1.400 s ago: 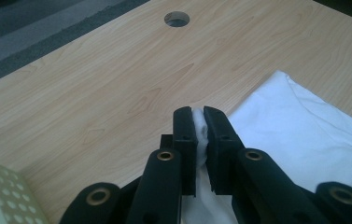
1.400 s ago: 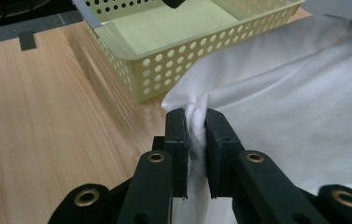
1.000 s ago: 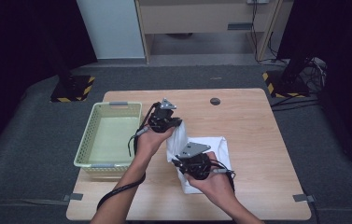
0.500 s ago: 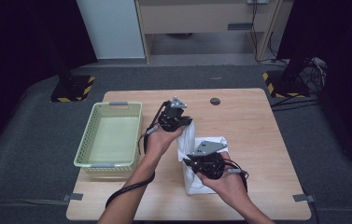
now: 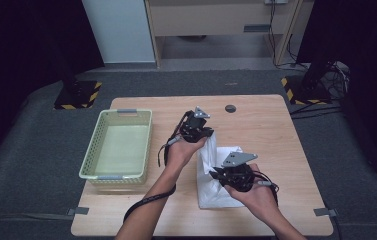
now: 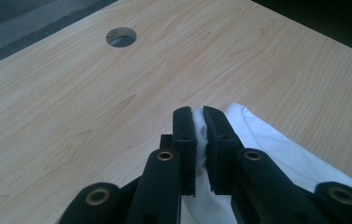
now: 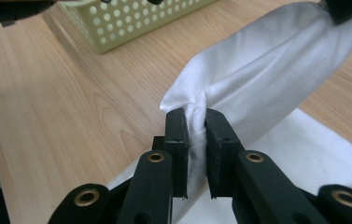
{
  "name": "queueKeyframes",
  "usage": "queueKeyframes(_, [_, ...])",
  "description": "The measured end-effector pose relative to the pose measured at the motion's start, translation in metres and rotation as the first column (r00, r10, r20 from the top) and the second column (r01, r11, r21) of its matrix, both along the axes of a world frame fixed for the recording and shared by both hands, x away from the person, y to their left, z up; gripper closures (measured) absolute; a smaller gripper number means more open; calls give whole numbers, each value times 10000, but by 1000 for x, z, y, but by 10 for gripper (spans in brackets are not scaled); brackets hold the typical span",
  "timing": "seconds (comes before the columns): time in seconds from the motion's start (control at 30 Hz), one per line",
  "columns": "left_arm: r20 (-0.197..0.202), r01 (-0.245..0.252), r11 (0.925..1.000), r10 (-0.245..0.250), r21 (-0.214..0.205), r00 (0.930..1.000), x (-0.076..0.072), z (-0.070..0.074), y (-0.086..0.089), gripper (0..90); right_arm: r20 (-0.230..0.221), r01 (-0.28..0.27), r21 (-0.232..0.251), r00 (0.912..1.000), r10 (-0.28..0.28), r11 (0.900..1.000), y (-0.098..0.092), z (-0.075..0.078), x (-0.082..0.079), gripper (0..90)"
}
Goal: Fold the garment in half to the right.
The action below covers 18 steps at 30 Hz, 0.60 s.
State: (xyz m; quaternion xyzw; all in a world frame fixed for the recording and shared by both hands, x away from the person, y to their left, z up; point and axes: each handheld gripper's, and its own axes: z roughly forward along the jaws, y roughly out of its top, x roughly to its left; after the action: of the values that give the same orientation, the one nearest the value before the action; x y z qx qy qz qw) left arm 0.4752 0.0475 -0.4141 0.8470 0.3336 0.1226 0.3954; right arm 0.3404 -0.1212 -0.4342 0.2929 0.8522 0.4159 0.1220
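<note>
Fingers of both grippers pinch soft, creased white cloth.

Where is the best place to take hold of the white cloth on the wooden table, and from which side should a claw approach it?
Probably at a corner or the folded edge, coming in low from the side. The white cloth is thin and limp, so a bunched edge gives the pads something to pinch. Both claws do this: the left claw and right claw are each shut on gathered fabric.
</note>
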Motion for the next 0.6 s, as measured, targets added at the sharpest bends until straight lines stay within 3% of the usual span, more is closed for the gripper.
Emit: queueKeyframes(0.6, [-86, 84, 9992, -81, 387, 9999, 3, -15, -20, 844, -424, 318, 235, 9986, -308, 9992, -16, -14, 2, 807])
